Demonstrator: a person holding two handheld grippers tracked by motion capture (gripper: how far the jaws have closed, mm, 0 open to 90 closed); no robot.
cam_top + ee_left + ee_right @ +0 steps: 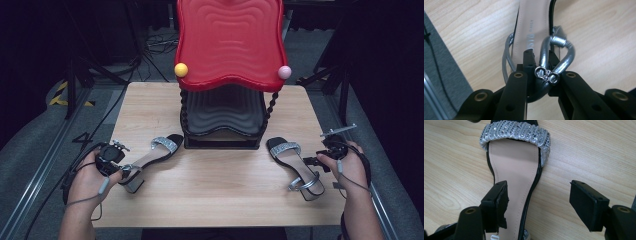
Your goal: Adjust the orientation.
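- Left sandal: black sole, sparkly silver toe band, silver ankle strap pinched at the heel end, heel raised off the table, toe toward the rack.
- Right sandal: matching, lying flat on the table, strap looped at its heel.

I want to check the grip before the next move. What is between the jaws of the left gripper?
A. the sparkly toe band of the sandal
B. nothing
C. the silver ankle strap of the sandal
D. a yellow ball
C: in the left gripper view, the left gripper has its jaws closed on the silver ankle strap at the heel end of the left sandal, beside its small buckle.
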